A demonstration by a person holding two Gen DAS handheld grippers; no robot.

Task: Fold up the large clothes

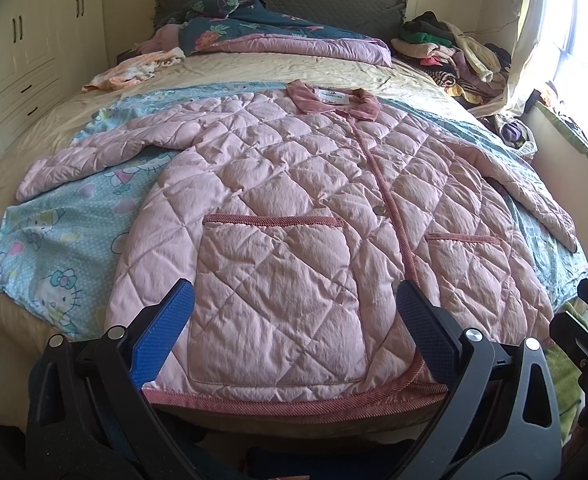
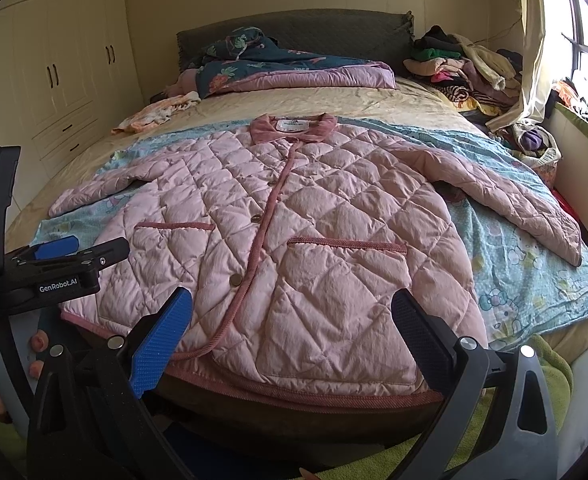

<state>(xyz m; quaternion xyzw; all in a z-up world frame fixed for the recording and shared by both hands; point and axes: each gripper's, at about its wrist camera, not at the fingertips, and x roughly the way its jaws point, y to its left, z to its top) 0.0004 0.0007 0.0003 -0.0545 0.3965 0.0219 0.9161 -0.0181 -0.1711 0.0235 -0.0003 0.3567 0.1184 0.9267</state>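
A pink quilted jacket [image 1: 294, 200] lies flat, front up and buttoned, on a blue cartoon-print sheet [image 1: 53, 248] on the bed, both sleeves spread out; it also shows in the right wrist view [image 2: 294, 232]. My left gripper [image 1: 294, 332] is open and empty, hovering over the jacket's hem above the left pocket. My right gripper [image 2: 294, 332] is open and empty, over the hem above the right pocket. The left gripper shows at the left edge of the right wrist view [image 2: 57, 256].
A folded quilt [image 1: 277, 36] and pillows lie at the headboard. A heap of clothes [image 1: 454, 52] sits at the bed's far right by the window curtain. A small pale garment [image 1: 133, 68] lies far left. White wardrobes [image 1: 25, 52] stand along the left wall.
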